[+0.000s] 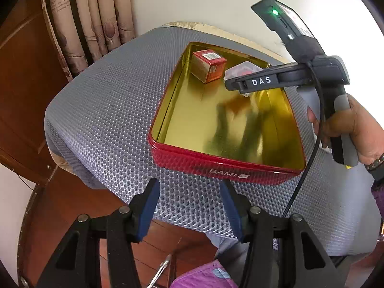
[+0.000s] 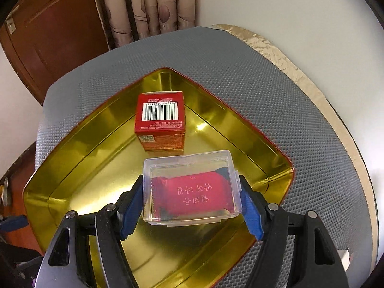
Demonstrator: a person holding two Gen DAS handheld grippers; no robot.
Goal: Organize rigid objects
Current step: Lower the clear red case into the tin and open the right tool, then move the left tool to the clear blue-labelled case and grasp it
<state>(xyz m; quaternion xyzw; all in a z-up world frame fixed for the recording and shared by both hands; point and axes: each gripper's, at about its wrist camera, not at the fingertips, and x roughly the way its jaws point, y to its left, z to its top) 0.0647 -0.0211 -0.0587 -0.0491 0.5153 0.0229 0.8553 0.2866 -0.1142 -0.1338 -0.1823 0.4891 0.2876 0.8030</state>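
A red tin with a gold inside [image 1: 216, 163] [image 2: 76, 144] sits on the grey mat. A red carton with a barcode [image 1: 209, 65] [image 2: 160, 122] stands in its far corner. My right gripper [image 2: 190, 206] is shut on a clear plastic case holding a red packet [image 2: 192, 189] and holds it over the tin, just in front of the carton. In the left wrist view the right gripper [image 1: 236, 84] and the case [image 1: 240, 70] show above the tin's right side. My left gripper [image 1: 190, 206] is open and empty at the near edge of the mat.
The grey dimpled mat [image 1: 108, 120] [image 2: 300, 120] covers a round table. A wooden door [image 2: 55, 36] and curtain [image 1: 96, 19] stand behind. Purple cloth [image 1: 204, 276] lies below the left gripper.
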